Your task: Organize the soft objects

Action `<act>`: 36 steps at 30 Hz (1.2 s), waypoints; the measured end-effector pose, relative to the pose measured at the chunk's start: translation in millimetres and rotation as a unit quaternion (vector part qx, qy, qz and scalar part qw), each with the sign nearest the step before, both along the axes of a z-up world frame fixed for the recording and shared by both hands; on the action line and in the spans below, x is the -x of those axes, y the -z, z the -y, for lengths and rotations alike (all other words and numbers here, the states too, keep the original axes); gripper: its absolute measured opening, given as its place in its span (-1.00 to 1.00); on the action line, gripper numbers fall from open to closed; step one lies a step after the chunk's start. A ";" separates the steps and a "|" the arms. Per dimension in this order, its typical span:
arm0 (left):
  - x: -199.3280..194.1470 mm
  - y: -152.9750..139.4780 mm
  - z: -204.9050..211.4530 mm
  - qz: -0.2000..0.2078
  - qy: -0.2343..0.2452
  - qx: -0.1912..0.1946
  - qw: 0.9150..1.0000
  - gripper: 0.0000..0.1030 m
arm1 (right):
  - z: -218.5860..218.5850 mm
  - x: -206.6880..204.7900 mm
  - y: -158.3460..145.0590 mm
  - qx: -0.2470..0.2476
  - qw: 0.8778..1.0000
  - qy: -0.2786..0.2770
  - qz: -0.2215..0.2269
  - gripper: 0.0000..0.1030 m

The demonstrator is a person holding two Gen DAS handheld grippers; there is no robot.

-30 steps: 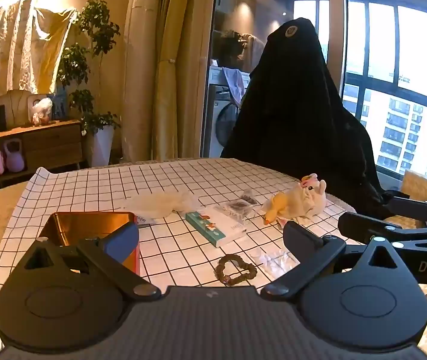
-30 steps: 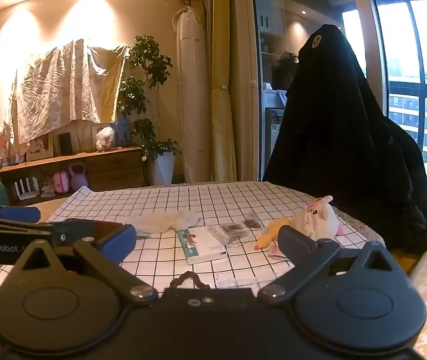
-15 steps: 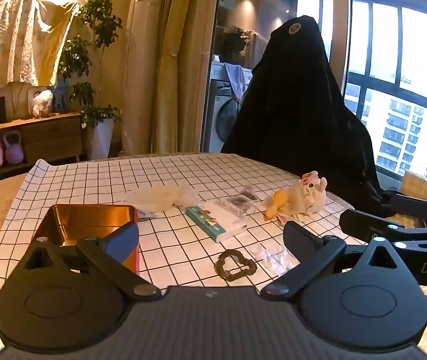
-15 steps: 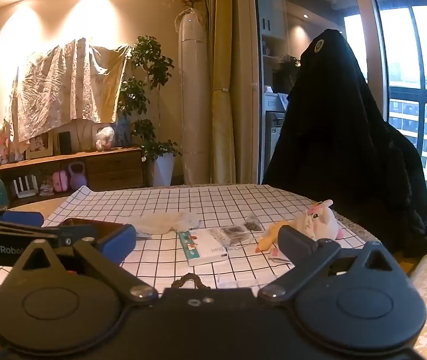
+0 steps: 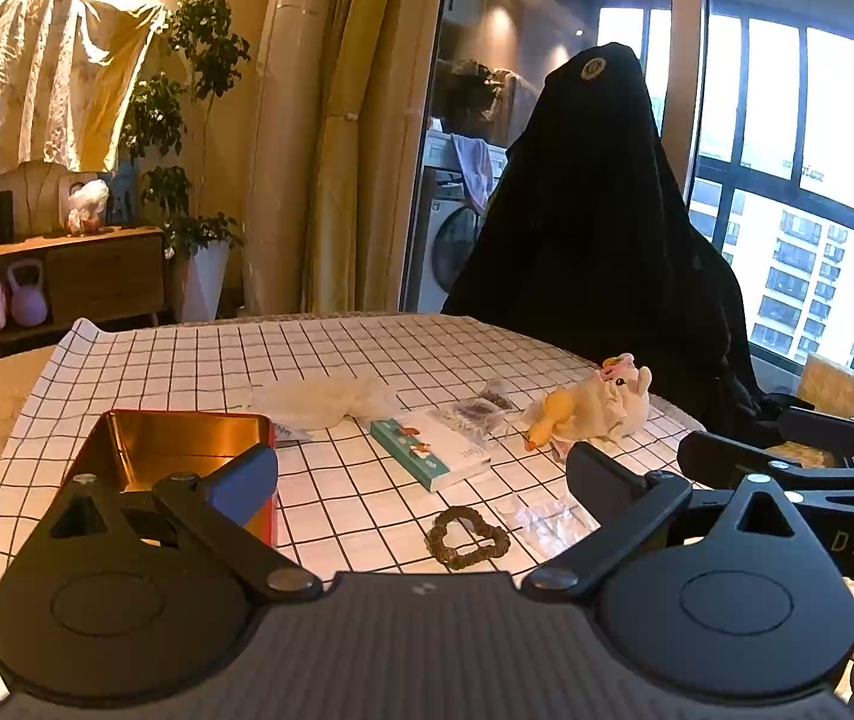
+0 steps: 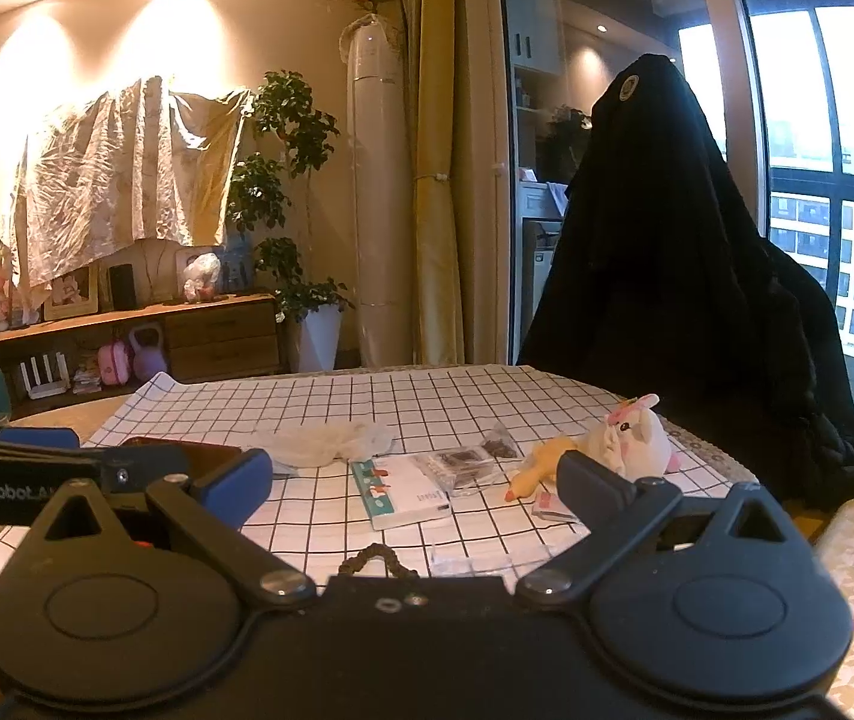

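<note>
A white and yellow plush toy lies at the right of the checked tablecloth; it also shows in the right wrist view. A crumpled pale cloth lies mid-table, also seen in the right wrist view. An open red tin with a gold inside sits at the left. My left gripper is open and empty above the near table edge. My right gripper is open and empty, to the right of the left one.
A white and teal booklet, small clear packets and a dark heart-shaped ring lie between the cloth and the plush. A black draped shape stands behind the table. The right gripper's arm shows at the right.
Both views have risen and tilted slightly, so the table objects sit a little lower and farther. Nothing on the table has moved. Both grippers stay open.
</note>
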State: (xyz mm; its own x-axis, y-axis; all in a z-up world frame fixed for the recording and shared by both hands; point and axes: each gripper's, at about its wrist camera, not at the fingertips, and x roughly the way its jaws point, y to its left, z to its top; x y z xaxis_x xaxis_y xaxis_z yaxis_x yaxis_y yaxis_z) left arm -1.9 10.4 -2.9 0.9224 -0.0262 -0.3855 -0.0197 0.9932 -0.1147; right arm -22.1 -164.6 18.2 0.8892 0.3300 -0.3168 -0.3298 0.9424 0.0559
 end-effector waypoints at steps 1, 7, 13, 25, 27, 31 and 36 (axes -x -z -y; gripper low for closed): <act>-0.4 0.1 -0.2 0.000 0.000 0.000 1.000 1.00 | -1.7 0.0 -0.2 0.001 1.000 0.001 0.000 0.96; 0.7 -1.3 -0.3 0.005 0.000 0.003 1.000 1.00 | -1.9 -0.9 0.6 0.000 1.000 0.000 -0.001 0.96; 1.3 -2.2 0.1 0.007 0.001 0.004 1.000 1.00 | -1.6 -0.3 0.4 0.001 1.000 0.002 0.001 0.96; 7.1 -6.0 1.4 0.023 0.020 0.005 1.000 1.00 | -0.9 -4.1 1.9 0.000 1.000 0.011 0.003 0.94; 7.0 -6.6 3.0 0.023 0.021 0.002 1.000 1.00 | 0.0 -3.1 1.4 0.001 1.000 0.010 0.003 0.92; 6.3 -6.1 3.5 0.020 0.019 0.002 1.000 1.00 | 1.7 -2.1 1.9 0.001 1.000 0.010 0.002 0.90; 7.1 -5.7 2.7 0.021 0.014 0.003 1.000 1.00 | 0.7 -0.5 1.2 0.004 1.000 0.008 0.005 0.90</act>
